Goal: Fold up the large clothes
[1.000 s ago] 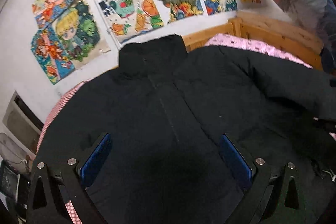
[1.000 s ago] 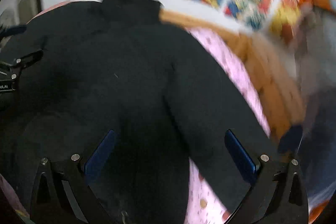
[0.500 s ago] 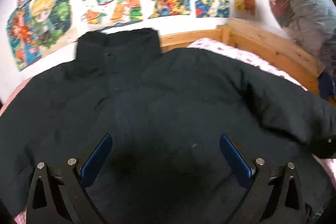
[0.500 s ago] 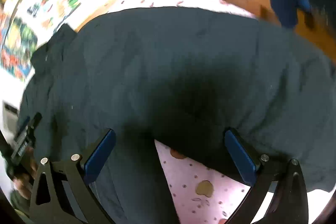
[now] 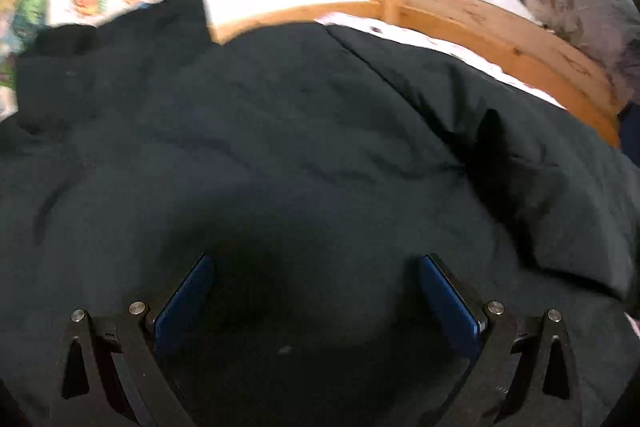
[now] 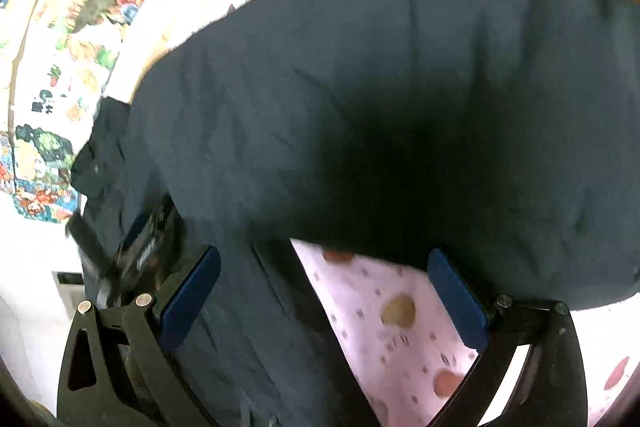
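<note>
Jacket (image 5: 304,155) looks puffy, soft and bulky; my left gripper (image 5: 316,301) and right gripper (image 6: 324,301) both gape empty, so I'd pinch its sleeve (image 6: 400,99) edge.

You're over a jacket (image 5: 280,147) of matt dark cloth, softly creased and padded. The bed frame (image 5: 500,39) is bare knotty wood, the sheet (image 6: 400,327) a printed pink cloth. Your gripper pads (image 5: 184,303) look like ribbed blue rubber on matt black plastic, with shiny metal screws.
</note>
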Motion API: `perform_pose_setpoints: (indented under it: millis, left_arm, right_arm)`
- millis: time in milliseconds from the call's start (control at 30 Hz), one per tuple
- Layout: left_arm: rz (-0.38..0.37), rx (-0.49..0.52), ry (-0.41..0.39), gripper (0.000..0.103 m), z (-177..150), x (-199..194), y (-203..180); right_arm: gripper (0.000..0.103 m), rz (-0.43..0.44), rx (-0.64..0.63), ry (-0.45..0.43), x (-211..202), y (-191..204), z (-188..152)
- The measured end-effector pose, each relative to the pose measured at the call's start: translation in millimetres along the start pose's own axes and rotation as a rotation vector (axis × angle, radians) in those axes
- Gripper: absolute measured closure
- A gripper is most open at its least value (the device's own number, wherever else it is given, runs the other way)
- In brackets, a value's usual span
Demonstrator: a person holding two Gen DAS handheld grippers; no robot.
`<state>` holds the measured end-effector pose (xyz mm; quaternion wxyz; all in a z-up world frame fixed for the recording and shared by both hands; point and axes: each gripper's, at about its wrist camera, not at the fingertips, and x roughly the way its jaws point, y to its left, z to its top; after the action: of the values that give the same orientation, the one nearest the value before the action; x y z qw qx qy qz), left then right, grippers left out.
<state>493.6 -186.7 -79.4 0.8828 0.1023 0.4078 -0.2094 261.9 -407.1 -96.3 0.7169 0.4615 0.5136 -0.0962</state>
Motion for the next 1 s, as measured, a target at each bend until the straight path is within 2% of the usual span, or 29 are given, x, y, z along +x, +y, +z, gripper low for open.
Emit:
perform_pose_setpoints:
  millis: [100,200,300,367,467,600,700,733,800,867,900,1000]
  left_arm:
    - [-0.018,0.037,-0.029,0.000,-3,3,-7]
    - [0.023,0.078,-0.019,0.000,-7,9,-18]
    - [0.047,0.084,-0.022,0.000,-8,7,-21]
    - [0.050,0.072,-0.020,0.000,-9,4,-17]
    - [0.050,0.060,-0.016,0.000,-8,5,-14]
    - [0.058,0.064,-0.013,0.000,-9,6,-15]
    - [0.053,0.053,-0.002,0.000,-8,4,-13]
    - [0.049,0.046,0.002,0.000,-8,2,-12]
    - [0.045,0.034,0.006,0.000,-10,-3,-10]
    - [0.046,0.016,0.012,0.000,-10,-8,-6]
    - [0.046,0.004,0.013,0.000,-10,-10,-4]
    - [0.051,-0.019,0.009,0.000,-10,-17,1]
  right_arm:
    - [0.001,-0.014,-0.012,0.040,7,0,1]
    - [0.004,0.000,0.057,0.003,6,-6,9]
    - [0.031,0.002,0.096,-0.067,-4,-2,20]
    - [0.038,-0.007,0.092,-0.113,-11,1,27]
    - [0.039,0.045,0.111,-0.157,-24,6,40]
    - [0.039,0.146,0.201,-0.177,-38,3,51]
    - [0.041,0.156,0.200,-0.269,-50,4,62]
    - [0.047,0.144,0.195,-0.299,-54,2,68]
    - [0.080,0.085,0.174,-0.328,-53,4,78]
    - [0.084,0.049,0.154,-0.354,-51,13,89]
    - [0.089,0.043,0.134,-0.369,-53,15,91]
    - [0.094,0.002,0.018,-0.434,-62,38,97]
